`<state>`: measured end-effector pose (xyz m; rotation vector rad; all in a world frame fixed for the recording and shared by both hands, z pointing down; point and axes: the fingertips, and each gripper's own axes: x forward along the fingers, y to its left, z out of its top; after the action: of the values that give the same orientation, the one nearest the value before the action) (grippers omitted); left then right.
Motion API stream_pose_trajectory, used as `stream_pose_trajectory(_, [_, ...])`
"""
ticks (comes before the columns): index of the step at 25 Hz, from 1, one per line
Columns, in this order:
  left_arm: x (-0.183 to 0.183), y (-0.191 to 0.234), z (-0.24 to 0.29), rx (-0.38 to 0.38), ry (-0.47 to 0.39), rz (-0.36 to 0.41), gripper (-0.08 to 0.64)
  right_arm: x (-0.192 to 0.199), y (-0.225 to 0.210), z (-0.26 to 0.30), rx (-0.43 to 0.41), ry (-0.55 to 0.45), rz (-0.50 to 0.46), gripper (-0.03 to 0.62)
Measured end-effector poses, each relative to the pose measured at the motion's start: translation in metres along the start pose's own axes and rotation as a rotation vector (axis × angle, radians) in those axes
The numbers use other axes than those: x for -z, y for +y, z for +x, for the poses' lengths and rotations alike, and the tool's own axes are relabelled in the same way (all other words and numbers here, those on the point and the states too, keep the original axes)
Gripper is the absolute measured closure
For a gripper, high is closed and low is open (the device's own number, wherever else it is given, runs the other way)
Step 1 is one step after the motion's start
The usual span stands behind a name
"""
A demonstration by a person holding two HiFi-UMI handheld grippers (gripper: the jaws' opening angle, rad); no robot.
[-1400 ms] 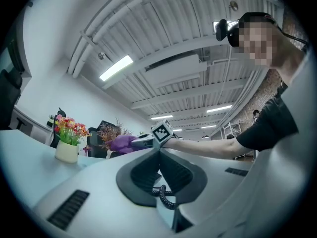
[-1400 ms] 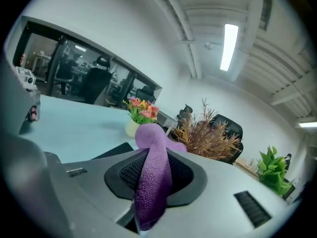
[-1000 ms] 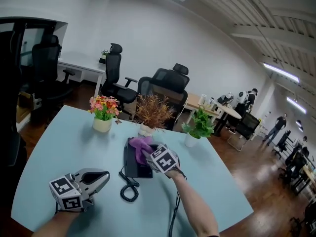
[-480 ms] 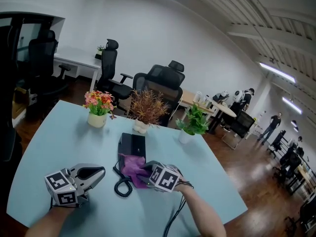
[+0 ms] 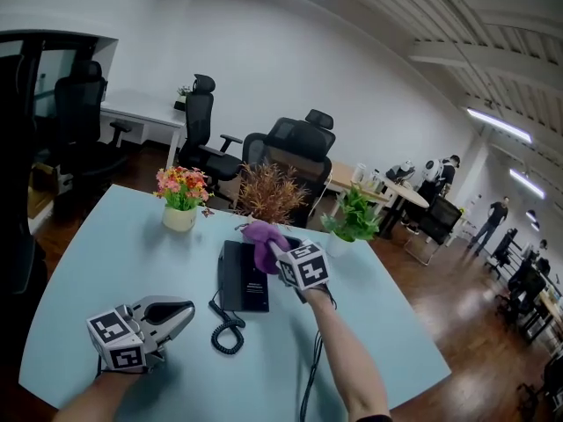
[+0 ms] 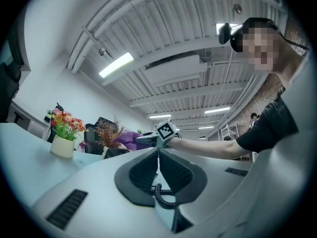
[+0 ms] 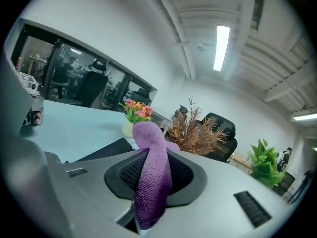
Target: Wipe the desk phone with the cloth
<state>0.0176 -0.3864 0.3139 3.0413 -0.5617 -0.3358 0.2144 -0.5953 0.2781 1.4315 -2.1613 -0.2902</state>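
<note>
Desk phone (image 5: 244,280) 1, cloth (image 5: 261,236) 1, potted plants (image 5: 267,202) 3

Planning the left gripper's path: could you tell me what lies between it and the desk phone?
Only the phone's black coiled cord lies on the table between the left gripper and the desk phone, seen best in the head view.

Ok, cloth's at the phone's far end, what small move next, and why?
Probably lower the right tongs and draw the purple cloth back toward you along the desk phone. The cloth is pinched in them at the phone's far end, seemingly just above it, with the rest of its face uncovered.
</note>
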Motion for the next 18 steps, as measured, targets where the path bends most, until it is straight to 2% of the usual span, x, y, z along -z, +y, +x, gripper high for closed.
stream_pose_trajectory(5, [0.0,0.004,0.002,0.003,-0.003,0.009,0.546,0.035,0.012,0.033,-0.026,0.127,-0.068,0.526])
stream_pose_trajectory(10, [0.0,0.003,-0.003,-0.007,0.009,0.017,0.546,0.04,0.044,0.016,-0.118,0.161,-0.149,0.526])
stream_pose_trajectory(18, [0.002,-0.001,0.0,0.009,0.018,0.019,0.546,0.081,0.106,-0.041,-0.28,0.237,-0.271,0.526])
